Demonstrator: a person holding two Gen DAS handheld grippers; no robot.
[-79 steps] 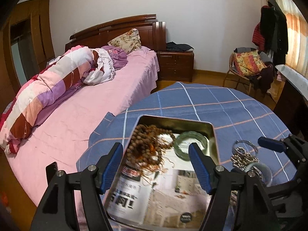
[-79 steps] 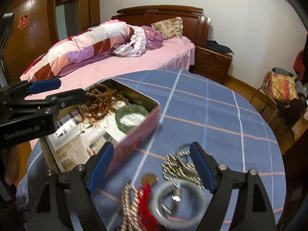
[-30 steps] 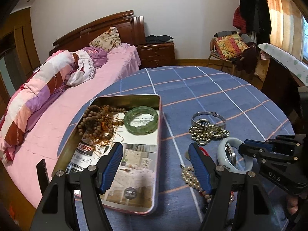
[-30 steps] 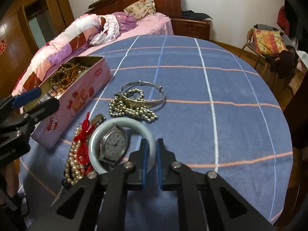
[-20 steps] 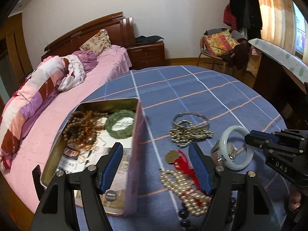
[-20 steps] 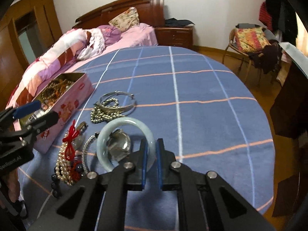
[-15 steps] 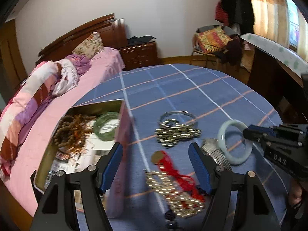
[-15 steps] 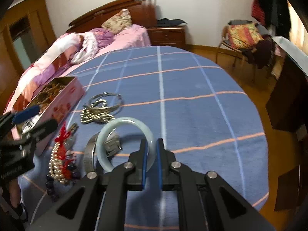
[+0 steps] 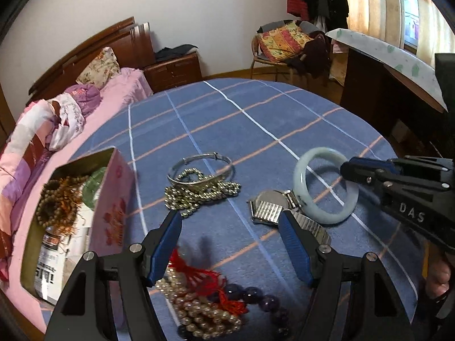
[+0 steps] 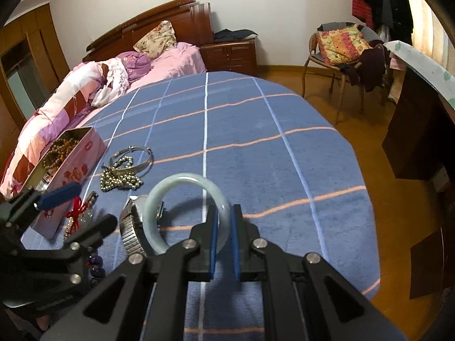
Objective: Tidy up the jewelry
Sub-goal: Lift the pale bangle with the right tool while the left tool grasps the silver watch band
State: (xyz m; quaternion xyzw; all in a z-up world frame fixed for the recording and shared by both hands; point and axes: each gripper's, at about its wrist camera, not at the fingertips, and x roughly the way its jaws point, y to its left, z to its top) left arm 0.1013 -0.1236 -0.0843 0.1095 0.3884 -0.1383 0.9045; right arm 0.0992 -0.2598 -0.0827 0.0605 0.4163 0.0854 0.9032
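My right gripper [image 10: 223, 241] is shut on a pale jade bangle [image 10: 182, 182] and holds it lifted above the blue checked table [image 10: 256, 147]; the bangle also shows in the left wrist view [image 9: 324, 216]. My left gripper [image 9: 230, 244] is open and empty above the table, near a metal wristwatch [image 9: 267, 206], a pearl string with a red tassel [image 9: 199, 304], and a silver bangle on a bead chain [image 9: 199, 182]. The pink tin [image 9: 111, 199] at the left holds wooden beads [image 9: 57, 199] and a green bangle [image 9: 95, 187].
A bed with pink bedding [image 10: 93, 91] runs along the table's far left. A chair with cushions [image 10: 341, 45] and a dark desk [image 10: 421, 119] stand at the right. The table's right edge drops to a wooden floor [image 10: 369, 147].
The right gripper has lifted the pale bangle off the watch and raised it. The left gripper has swung right, from over the tin to over the loose jewelry.
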